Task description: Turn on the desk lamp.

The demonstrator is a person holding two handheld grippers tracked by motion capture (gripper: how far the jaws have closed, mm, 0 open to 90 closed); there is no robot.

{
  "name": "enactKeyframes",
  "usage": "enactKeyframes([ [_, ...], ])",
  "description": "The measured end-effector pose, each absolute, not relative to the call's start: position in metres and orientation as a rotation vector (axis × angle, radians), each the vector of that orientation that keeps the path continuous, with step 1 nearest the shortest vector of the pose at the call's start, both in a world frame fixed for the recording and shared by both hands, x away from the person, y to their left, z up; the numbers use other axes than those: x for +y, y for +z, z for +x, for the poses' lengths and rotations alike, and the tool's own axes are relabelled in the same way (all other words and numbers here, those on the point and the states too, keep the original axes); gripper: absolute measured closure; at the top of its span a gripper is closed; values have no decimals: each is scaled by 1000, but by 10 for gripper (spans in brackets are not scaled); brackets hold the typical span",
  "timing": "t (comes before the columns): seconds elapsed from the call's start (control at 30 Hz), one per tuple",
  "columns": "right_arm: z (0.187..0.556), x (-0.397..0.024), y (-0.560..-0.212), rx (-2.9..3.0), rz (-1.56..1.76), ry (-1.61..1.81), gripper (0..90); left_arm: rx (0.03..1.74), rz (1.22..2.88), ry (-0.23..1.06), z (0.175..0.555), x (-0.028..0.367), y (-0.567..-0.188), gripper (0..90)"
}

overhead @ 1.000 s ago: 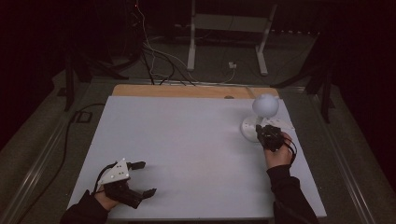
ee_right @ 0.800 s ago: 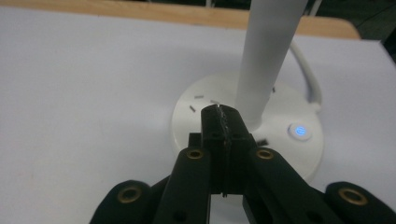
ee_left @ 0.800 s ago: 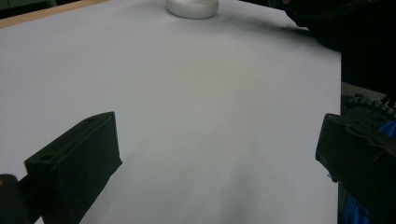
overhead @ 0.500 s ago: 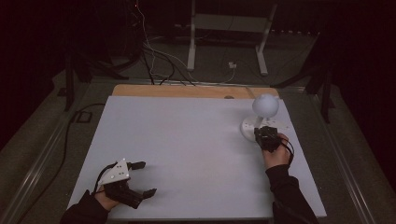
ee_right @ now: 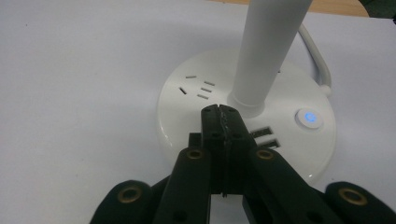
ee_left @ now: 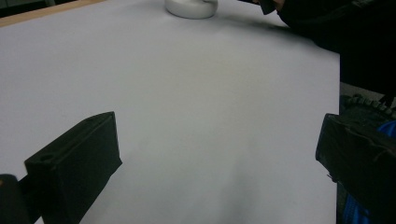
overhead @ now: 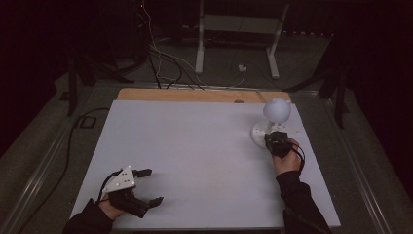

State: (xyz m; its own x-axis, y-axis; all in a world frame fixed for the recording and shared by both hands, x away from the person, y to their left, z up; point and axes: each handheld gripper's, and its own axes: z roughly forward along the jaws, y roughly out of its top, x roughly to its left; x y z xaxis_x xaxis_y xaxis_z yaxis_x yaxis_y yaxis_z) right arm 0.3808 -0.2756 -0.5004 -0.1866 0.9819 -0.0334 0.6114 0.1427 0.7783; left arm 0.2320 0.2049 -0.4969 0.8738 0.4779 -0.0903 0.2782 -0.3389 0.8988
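Jaws wide apart, the left gripper (overhead: 146, 187) rests at the table's (overhead: 195, 146) seven o'clock. At two o'clock, the right gripper's (ee_right: 219, 112) closed jaws hover over the lamp base (ee_right: 196, 107); nudge rightward, then press its lit button (ee_right: 309, 117) squarely.

White globe-headed desk lamp (overhead: 272, 122) stands upright, base button lit blue.

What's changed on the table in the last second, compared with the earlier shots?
Very little. The right gripper, jaws shut and empty, has edged slightly along the lamp base and now hangs over it beside the stem. Nothing was gripped or released. The lamp, the left gripper with its jaws open, and the white table stayed as they were.
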Motion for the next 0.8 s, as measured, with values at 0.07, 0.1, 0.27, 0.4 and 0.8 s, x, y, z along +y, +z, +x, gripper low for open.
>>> enactKeyframes([
  [0.07, 382, -274, -501, 1870, 1516, 855, 900, 557, 1941, 226, 232, 205, -497, 3],
  [0.1, 382, -274, -501, 1871, 1517, 853, 900, 558, 1942, 225, 232, 205, -497, 3],
  [0.27, 382, -273, -502, 1876, 1506, 842, 900, 559, 1941, 223, 232, 205, -497, 3],
  [0.4, 382, -274, -502, 1874, 1508, 840, 900, 557, 1943, 223, 232, 205, -497, 3],
  [0.8, 380, -270, -503, 1874, 1481, 812, 900, 556, 1948, 223, 232, 204, -497, 3],
])
